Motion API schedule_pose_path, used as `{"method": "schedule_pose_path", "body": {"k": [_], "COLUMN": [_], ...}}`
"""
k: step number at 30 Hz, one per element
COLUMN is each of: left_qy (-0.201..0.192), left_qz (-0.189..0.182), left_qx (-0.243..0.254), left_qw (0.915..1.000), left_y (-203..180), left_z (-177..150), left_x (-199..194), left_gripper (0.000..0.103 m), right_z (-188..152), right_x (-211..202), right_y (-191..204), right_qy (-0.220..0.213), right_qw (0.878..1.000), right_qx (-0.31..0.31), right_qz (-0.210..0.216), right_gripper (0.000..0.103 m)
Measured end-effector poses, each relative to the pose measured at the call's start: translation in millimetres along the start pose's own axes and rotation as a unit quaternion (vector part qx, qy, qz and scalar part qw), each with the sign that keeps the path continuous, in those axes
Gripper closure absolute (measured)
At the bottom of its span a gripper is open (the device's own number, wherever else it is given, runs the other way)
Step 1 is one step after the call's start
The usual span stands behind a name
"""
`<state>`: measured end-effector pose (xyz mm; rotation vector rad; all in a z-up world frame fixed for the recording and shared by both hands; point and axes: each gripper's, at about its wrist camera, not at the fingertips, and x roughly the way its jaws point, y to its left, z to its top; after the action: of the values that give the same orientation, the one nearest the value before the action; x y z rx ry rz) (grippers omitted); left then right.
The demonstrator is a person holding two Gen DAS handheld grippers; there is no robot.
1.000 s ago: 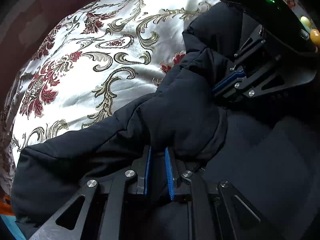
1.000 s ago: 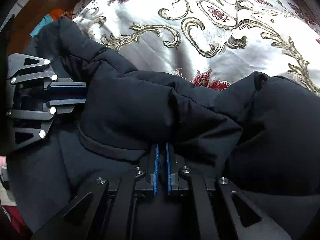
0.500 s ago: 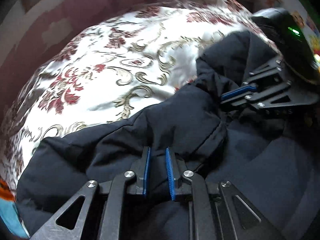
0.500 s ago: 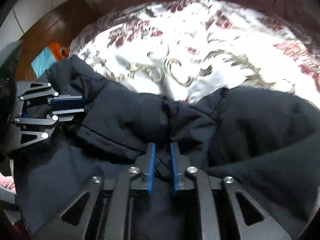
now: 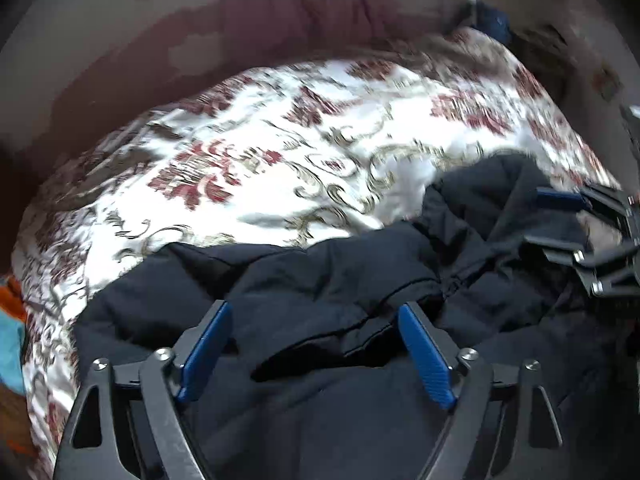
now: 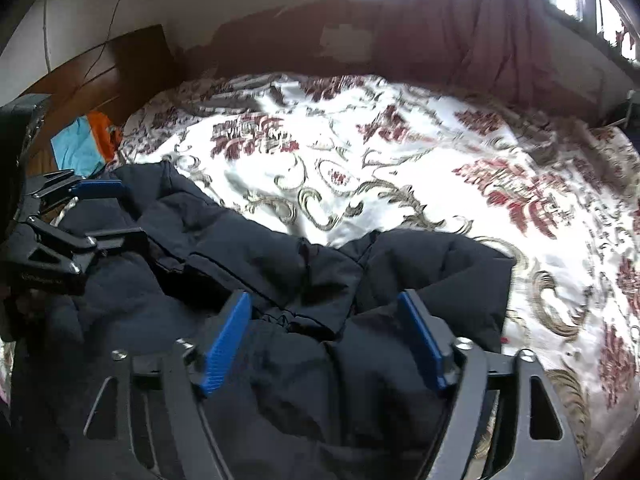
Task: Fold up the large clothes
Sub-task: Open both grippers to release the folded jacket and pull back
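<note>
A dark navy padded jacket [image 5: 328, 280] lies crumpled on the near part of a bed, on a shiny white bedspread with dark red flowers and golden scrolls [image 5: 280, 168]. The left gripper [image 5: 316, 344] hangs above the jacket with its blue pads far apart; its jaws have just been opening, and the folded edge of the jacket lies below and between them, but the pads do not press on it. The right gripper [image 6: 328, 340] is in the same condition: its jaws have just been opening too, they stand wide, and the puffy cloth is under them without being pinched. In each wrist view the other gripper appears at the side, over the jacket and also spread. Behind the bed there is a dark red curtain [image 6: 460, 28] and a wall with patchy paint. At the far left corner of the bed lies a light blue and orange cloth [image 6: 86, 140], near a brown wooden headboard [image 6: 120, 68].
</note>
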<state>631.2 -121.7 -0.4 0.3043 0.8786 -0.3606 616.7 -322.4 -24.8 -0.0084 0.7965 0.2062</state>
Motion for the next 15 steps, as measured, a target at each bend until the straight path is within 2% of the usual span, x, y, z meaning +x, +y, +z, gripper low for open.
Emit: {"method": "schedule_pose_path", "body": {"k": [2,7,15], "left_qy": [-0.025,-0.067,-0.115], "left_qz": [0.005,0.011,0.040], "left_qx": [-0.017,-0.053,-0.076], "left_qw": [0.9995,0.9963,0.9897], "left_y": [2,5,-5], "left_z": [-1,-6,-28], "left_x": [-17,-58,-124], "left_gripper": [0.011,0.002,0.001], "right_z": [0,-3,-21], "right_x": [-13,-54,-120], "right_y": [2,9,32], "right_qy": [-0.014,-0.047,-0.092], "right_qw": [1.000,0.999,0.996], "right_qx": [-0.001,0.009,0.013], "right_qz": [-0.007,-0.011,-0.012], "right_gripper": [0.022,0.010,0.003]}}
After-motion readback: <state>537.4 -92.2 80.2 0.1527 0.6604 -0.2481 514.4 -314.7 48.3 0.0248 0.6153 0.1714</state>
